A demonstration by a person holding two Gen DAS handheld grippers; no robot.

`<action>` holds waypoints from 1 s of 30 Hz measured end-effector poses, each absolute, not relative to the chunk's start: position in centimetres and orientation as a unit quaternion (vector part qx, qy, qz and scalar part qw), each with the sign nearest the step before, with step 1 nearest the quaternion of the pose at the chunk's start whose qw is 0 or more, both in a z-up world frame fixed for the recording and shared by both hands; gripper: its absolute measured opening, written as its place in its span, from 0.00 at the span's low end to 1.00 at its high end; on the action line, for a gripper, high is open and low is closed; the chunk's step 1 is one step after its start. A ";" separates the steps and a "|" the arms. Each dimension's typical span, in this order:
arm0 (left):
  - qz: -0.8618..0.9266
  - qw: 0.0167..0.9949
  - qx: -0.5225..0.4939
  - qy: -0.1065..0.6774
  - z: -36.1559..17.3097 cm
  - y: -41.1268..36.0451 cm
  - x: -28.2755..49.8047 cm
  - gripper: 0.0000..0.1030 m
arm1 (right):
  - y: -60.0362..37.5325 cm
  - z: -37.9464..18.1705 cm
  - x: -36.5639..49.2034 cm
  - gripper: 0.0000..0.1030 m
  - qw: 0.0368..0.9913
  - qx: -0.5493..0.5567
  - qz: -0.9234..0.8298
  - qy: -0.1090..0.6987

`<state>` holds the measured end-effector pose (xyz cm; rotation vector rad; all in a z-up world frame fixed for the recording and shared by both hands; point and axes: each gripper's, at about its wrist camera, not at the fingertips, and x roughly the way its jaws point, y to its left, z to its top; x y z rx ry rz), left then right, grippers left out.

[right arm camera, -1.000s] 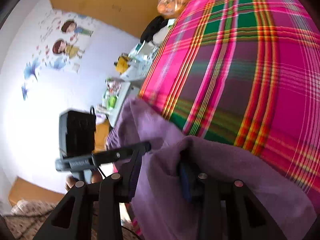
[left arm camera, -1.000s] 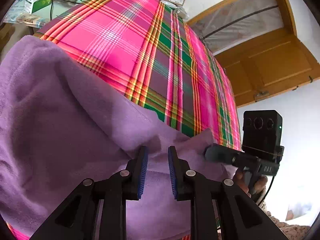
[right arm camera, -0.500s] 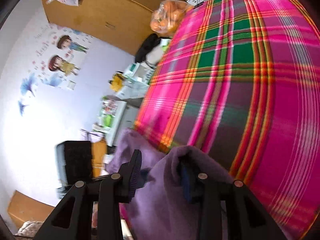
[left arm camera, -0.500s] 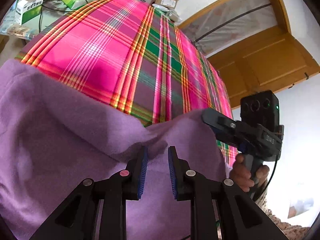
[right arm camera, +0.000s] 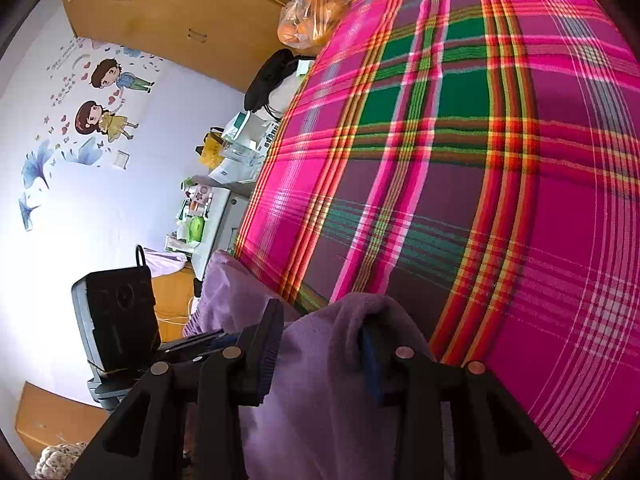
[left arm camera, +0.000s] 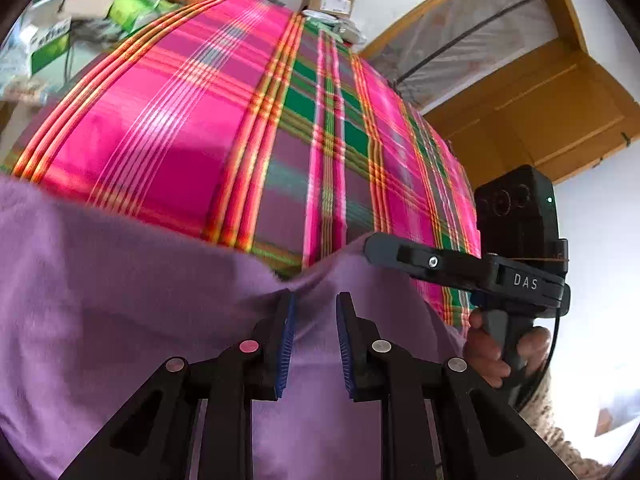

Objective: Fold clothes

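Note:
A purple fleece garment (left arm camera: 132, 312) lies over the near edge of a bed with a pink, green and orange plaid cover (left arm camera: 224, 128). My left gripper (left arm camera: 314, 300) is shut on a fold of the garment's front edge, and the cloth puckers between its blue pads. My right gripper (right arm camera: 320, 320) is shut on a thick bunch of the same garment (right arm camera: 320, 392), which drapes over its right finger. In the left wrist view the right gripper (left arm camera: 374, 246) comes in from the right, held by a hand (left arm camera: 488, 356), with the garment's corner at its tip.
Boxes and a bag of oranges (right arm camera: 316, 16) crowd the bed's far end and a side table (right arm camera: 208, 216). A wooden door (left arm camera: 552, 112) stands beyond the bed's right side and a wooden cupboard (right arm camera: 192, 24) by the wall with stickers. The plaid cover (right arm camera: 500, 160) stretches ahead.
Both grippers have drawn back toward the bed's near edge with the garment in them. More plaid cover now shows, and the right gripper has come closer to the left one.

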<state>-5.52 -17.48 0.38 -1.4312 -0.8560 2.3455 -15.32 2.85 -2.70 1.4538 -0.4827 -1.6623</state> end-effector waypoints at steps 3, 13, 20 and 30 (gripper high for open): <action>0.811 0.140 -0.494 -0.280 0.3 -16.6 -6.6 0.21 | 2.8 -3.2 -15.5 0.35 0.424 0.589 -0.661 -0.190; 0.812 0.162 -0.511 -0.231 -0.3 -13.9 -9.1 0.21 | 5.0 -2.1 -15.0 0.36 0.416 0.578 -0.671 -0.208; 0.812 0.174 -0.513 -0.216 -0.5 -13.6 -9.7 0.21 | 10.3 0.4 -12.3 0.36 0.361 0.535 -0.746 -0.163; 0.806 0.185 -0.512 -0.232 -0.9 -13.4 -10.2 0.21 | 13.1 1.2 -5.2 0.23 0.317 0.499 -0.806 0.027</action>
